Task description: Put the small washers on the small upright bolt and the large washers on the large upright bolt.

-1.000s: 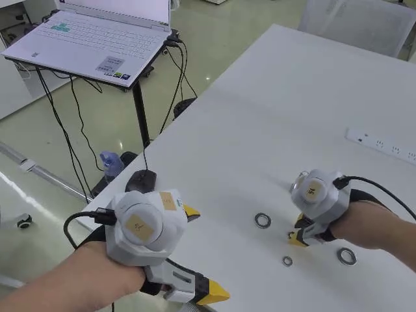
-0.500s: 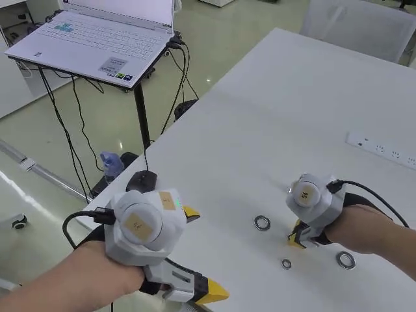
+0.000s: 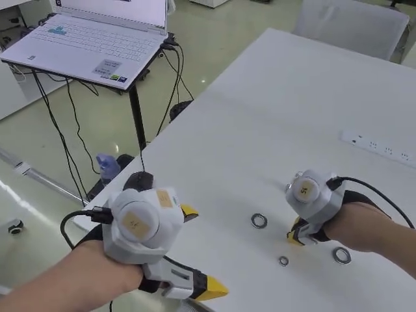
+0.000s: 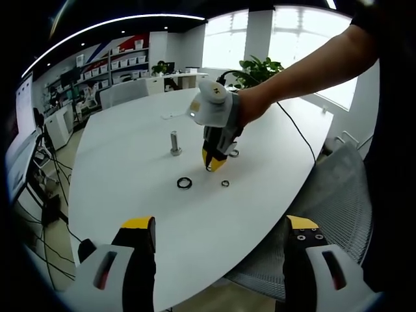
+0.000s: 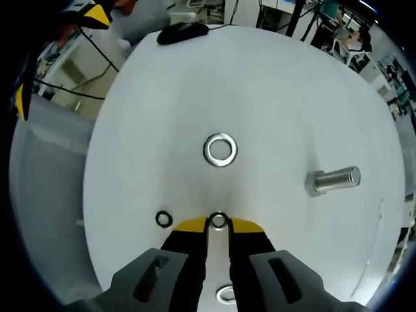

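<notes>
**Head view.** The left gripper is held at the near left edge of the white surface. Its tongs are wide apart and hold nothing. The right gripper points down at the surface on the near right.

Three washers lie flat and loose around the right gripper:
- a large washer lies to its left;
- a loose small washer lies near its yellow tip;
- a second large washer lies just beside the person's right hand.

A power strip lies well beyond them on the right. A laptop stands open on a stand past the surface's left edge.

**Right gripper view.** The tongs are drawn nearly together, and their yellow tips are clamped on a small washer. Whether this washer touches the surface cannot be told. The bolt stands off to one side, well apart from the tips, with no washer on it. A mouse rests near the far edge of the surface.

**Left gripper view.** The bolt is upright on the surface, just beside the right gripper, on the side away from the loose washers. A mesh chair stands at the surface's edge on the right.
</notes>
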